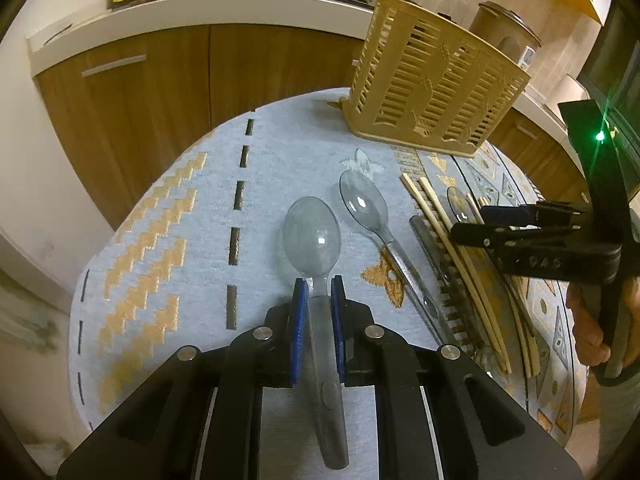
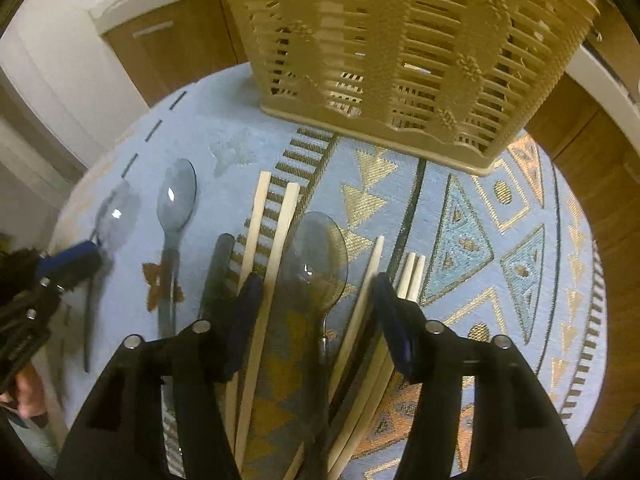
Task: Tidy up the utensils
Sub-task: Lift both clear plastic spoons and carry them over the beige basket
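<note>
My left gripper [image 1: 319,286]: my two blue pads are squeezed on the neck of a clear grey spoon [image 1: 312,236].
That spoon: its long way runs straight away from me. Bowl at the far end, handle back under my gripper.
My right gripper [image 2: 316,288]: my fingers are spread wide and hold nothing.
Spoon under my right gripper [image 2: 314,256]: it lies on the cloth between my fingers, bowl pointing away to the rack.
Chopsticks [image 2: 256,248]: pale sticks lie on both sides of that spoon, pointing the same way.
Middle spoon [image 1: 362,206]: it lies flat between my two grippers, bowl far, a bit slanted.
Rack [image 1: 436,92]: the tan holder stands past all the spoons, at the far edge of the blue cloth [image 1: 160,220].
Room: there is bare cloth left of my left gripper, then the table edge drops off.
</note>
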A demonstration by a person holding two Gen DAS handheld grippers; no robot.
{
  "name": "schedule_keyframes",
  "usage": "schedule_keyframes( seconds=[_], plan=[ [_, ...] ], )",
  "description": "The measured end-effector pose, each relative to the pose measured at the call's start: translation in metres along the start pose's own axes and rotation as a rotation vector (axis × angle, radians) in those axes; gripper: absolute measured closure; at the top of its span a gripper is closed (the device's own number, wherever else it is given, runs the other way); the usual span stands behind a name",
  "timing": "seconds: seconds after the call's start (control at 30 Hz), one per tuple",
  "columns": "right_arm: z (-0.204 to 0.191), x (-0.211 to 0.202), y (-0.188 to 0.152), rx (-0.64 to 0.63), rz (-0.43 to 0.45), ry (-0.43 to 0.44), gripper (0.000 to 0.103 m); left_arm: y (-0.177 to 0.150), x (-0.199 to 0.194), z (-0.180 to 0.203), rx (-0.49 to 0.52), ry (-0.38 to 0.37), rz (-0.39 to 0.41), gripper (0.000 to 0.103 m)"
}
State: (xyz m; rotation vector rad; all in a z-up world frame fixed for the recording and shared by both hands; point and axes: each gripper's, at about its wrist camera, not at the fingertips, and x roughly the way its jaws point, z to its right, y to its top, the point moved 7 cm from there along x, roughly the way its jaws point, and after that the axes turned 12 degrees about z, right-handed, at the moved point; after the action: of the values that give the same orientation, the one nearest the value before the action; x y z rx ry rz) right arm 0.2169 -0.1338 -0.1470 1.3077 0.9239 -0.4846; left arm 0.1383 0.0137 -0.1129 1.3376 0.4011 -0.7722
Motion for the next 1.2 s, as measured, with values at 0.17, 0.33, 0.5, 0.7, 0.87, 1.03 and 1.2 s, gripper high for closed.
schedule_keyframes(
  seconds=[0.17, 0.33, 0.5, 0.7, 0.87, 1.03, 1.2],
  plan=[
    [-0.009, 0.003, 0.003, -0.003, -0.003, 0.009, 0.074, 0.003, 0.001, -0.001, 0.002, 0.008, 0.016, 0.093],
    [-0.005, -0.006, 0.0, 0.031, 0.03, 0.041, 0.074, 0.006, -0.003, -0.003, -0.006, -0.002, 0.039, 0.093],
    [0.006, -0.028, 0.001, 0.067, 0.105, 0.081, 0.074, 0.014, -0.01, -0.003, -0.008, -0.008, 0.071, 0.093],
    [0.01, -0.059, 0.002, 0.06, 0.211, 0.118, 0.074, 0.034, -0.025, 0.01, 0.003, -0.045, 0.157, 0.093],
    [0.011, -0.086, 0.005, 0.052, 0.312, 0.165, 0.074, 0.06, -0.047, 0.025, 0.01, -0.085, 0.268, 0.093],
    [0.009, -0.12, 0.013, 0.052, 0.421, 0.201, 0.074, 0.089, -0.067, 0.039, 0.027, -0.109, 0.383, 0.093],
    [0.015, -0.148, 0.032, 0.066, 0.53, 0.212, 0.074, 0.122, -0.082, 0.058, 0.064, -0.127, 0.48, 0.093]
  ],
)
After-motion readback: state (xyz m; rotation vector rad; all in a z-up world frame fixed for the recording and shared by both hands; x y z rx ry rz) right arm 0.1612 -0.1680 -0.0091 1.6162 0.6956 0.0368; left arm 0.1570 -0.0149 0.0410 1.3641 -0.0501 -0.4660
